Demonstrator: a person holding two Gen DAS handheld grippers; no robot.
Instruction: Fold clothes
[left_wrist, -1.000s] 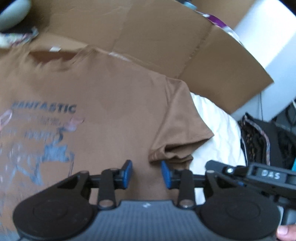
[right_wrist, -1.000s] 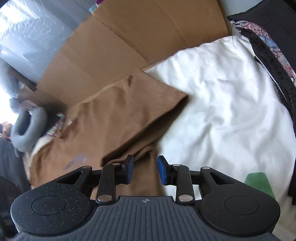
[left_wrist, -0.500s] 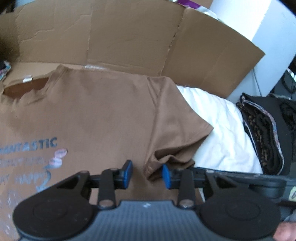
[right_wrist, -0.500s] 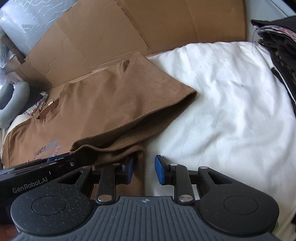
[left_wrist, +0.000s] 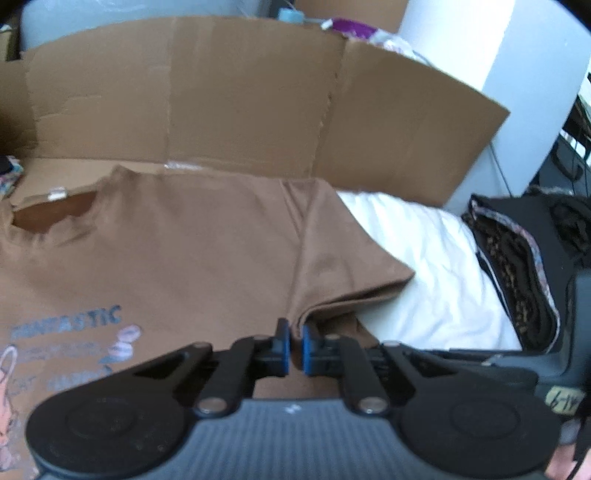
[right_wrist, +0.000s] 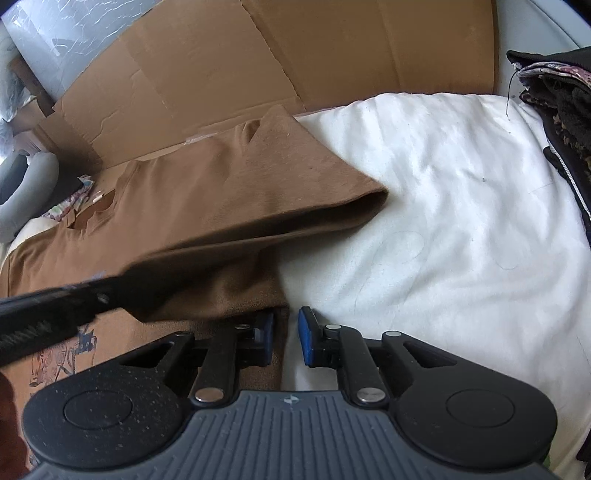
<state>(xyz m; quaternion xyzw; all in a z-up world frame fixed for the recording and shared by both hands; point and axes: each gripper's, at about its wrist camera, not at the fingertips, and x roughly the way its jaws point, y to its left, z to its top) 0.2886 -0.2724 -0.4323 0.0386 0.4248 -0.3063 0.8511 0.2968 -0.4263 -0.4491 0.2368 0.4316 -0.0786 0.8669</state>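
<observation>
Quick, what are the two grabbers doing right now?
Left gripper: shut, pinching the brown T-shirt near its armpit.
Right gripper: closing over the shirt's side edge, pads not pressing yet.

Matt brown cloth t-shirt (left_wrist: 207, 251), rough corrugated cardboard (left_wrist: 240, 99), soft white sheet (right_wrist: 461, 206).

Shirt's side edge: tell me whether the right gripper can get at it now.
Probably yes. The right gripper, jaws closing, straddles the brown shirt's side edge on the white bedding; nothing blocks it.

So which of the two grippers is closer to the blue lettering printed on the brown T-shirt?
Left. The left gripper is shut just right of the lettering; the right gripper, closing, sits at the T-shirt's side edge.
</observation>
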